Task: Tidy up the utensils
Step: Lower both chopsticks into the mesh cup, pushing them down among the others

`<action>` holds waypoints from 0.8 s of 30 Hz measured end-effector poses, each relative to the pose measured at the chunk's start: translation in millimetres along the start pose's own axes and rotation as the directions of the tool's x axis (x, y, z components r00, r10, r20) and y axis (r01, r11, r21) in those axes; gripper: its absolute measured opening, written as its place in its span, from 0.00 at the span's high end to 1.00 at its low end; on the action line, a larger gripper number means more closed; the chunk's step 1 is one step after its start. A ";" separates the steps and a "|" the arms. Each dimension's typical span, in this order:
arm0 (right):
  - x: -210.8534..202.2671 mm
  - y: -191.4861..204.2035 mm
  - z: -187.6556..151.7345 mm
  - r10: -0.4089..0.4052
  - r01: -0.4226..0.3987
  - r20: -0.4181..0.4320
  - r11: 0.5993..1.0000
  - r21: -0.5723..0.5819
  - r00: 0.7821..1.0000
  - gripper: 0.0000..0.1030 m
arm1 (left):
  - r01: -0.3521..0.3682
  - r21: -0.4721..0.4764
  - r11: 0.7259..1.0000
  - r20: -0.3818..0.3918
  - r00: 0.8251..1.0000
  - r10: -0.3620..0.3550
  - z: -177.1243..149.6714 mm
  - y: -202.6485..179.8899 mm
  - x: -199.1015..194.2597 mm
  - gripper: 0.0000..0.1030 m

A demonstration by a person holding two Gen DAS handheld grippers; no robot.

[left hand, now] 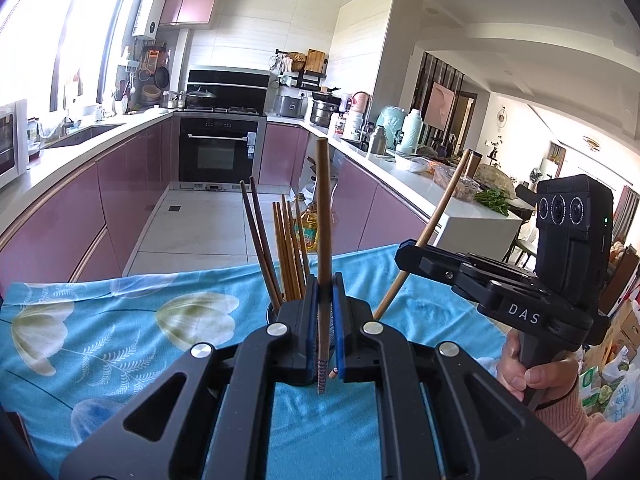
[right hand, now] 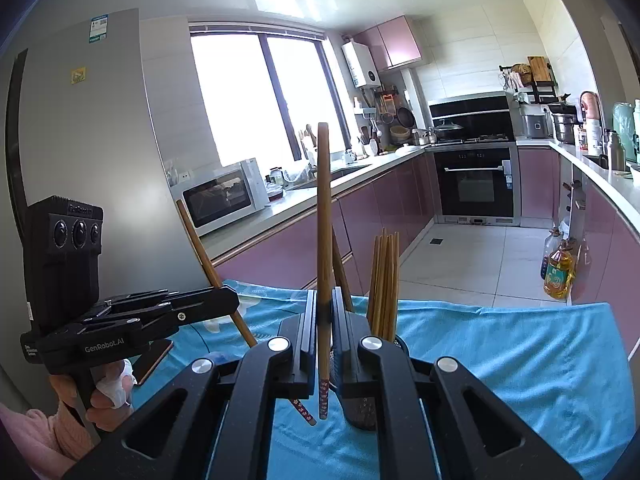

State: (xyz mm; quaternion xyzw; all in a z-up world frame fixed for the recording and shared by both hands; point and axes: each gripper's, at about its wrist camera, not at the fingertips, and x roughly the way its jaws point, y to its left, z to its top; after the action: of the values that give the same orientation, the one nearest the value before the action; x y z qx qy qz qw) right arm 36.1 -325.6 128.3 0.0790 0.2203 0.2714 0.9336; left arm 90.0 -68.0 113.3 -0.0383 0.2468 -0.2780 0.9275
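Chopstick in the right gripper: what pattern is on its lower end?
Dark red with small pale flowers on the chopstick, clearest in the right wrist view.

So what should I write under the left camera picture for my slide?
Left gripper shut on one wooden chopstick, right gripper pinching another, holder of chopsticks behind.

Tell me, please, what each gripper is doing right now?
Left gripper: shut on a chopstick.
Right gripper: shut on another chopstick.
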 end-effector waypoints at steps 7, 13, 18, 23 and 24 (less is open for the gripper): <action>3.2 -1.8 8.1 0.007 -0.007 0.006 1.000 -0.002 1.000 0.94 | -0.007 0.004 1.000 0.007 1.000 0.007 8.1 0.1 2.3 0.93; 4.5 -2.4 14.4 0.008 -0.008 0.015 1.000 -0.004 1.000 0.94 | -0.016 0.012 1.000 0.017 1.000 0.016 12.6 -2.8 2.5 0.93; 6.3 -6.9 18.6 0.011 -0.011 0.018 1.000 0.005 1.000 0.94 | -0.020 0.012 1.000 0.021 1.000 0.020 16.4 -3.1 4.1 0.93; 8.8 -10.8 20.3 0.012 -0.012 0.016 1.000 0.019 1.000 0.94 | -0.026 0.019 0.999 0.025 0.999 0.026 19.6 -7.6 8.1 0.93; 9.2 -11.9 21.3 0.011 -0.012 0.016 1.000 0.021 1.000 0.94 | -0.027 0.020 0.999 0.026 0.999 0.027 21.1 -5.9 8.8 0.93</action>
State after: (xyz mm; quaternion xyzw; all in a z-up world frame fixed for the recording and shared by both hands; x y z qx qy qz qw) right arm 58.3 -331.2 140.8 0.0921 0.2150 0.2738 0.9329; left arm 103.5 -79.0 129.2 -0.0291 0.2326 -0.2675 0.9346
